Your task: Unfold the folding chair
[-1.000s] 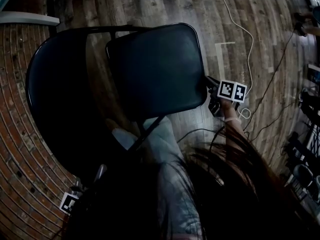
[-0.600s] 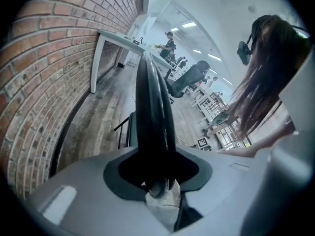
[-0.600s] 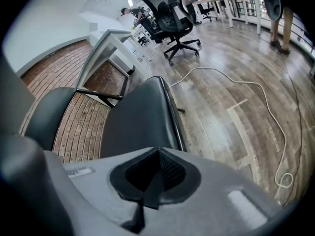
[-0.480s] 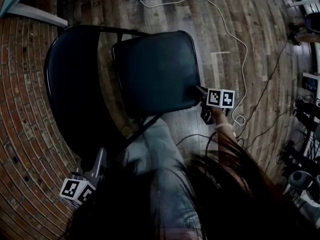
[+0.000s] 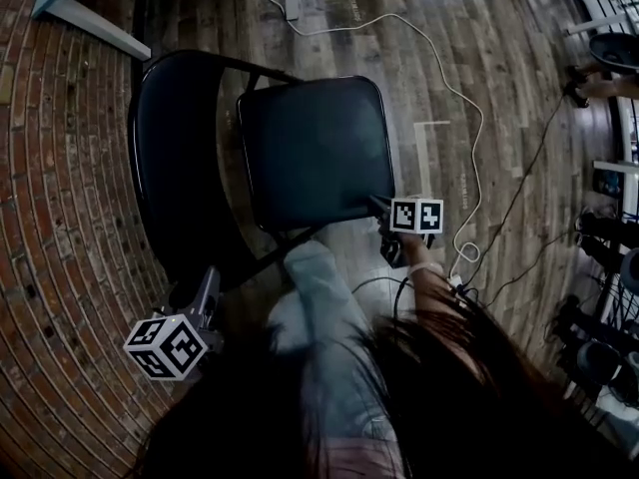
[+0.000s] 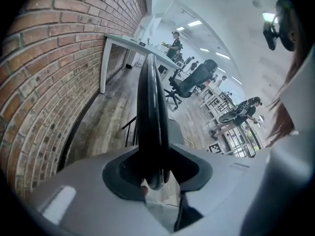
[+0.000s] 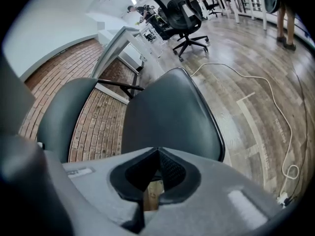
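Note:
The black folding chair stands by the brick wall, its seat swung out from the backrest. My left gripper is at the backrest's near end, shut on its rim, which runs up between the jaws. My right gripper is at the seat's near right corner with its jaws shut. In the right gripper view the fingertips meet with nothing between them, and the seat lies just beyond.
A brick wall runs along the left. A white table leg stands at the far left. A white cable snakes over the wood floor right of the chair. My leg in pale trousers is against the chair's near side. An office chair stands farther off.
My right gripper has slid from the seat's right edge to its near right corner and its jaws have closed. The view has shifted, bringing the left gripper's marker cube into sight.

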`<state>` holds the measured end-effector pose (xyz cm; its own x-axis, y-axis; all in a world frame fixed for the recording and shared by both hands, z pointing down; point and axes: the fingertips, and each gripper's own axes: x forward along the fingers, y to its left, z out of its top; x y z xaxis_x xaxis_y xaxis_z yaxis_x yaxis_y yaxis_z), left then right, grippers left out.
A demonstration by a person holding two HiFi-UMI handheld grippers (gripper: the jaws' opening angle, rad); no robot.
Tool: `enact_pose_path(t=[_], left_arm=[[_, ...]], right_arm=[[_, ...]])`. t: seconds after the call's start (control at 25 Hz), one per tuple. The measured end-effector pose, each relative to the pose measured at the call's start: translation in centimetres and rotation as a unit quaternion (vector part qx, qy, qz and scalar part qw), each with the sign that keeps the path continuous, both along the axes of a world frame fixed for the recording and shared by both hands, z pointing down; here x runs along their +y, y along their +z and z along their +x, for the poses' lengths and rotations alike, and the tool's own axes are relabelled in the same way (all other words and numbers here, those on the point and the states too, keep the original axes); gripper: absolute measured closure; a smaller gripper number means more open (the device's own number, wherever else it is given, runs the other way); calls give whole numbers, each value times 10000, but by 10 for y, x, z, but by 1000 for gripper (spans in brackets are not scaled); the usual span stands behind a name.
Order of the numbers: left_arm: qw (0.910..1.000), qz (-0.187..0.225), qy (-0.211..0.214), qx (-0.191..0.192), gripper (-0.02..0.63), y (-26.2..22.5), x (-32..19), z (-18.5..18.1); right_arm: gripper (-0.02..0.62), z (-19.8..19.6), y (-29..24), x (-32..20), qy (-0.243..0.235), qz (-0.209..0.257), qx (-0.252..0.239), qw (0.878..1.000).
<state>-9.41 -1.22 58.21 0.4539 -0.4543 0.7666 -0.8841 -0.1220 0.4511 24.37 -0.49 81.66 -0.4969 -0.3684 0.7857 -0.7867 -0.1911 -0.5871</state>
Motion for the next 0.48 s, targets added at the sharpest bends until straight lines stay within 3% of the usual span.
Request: enact_pose_path(t=[0.48], left_arm=[[9988,-92,-408,-241,459,6,3,-2]], right_arm=[[601,-63,-72,19,-165,566,-285,9979]])
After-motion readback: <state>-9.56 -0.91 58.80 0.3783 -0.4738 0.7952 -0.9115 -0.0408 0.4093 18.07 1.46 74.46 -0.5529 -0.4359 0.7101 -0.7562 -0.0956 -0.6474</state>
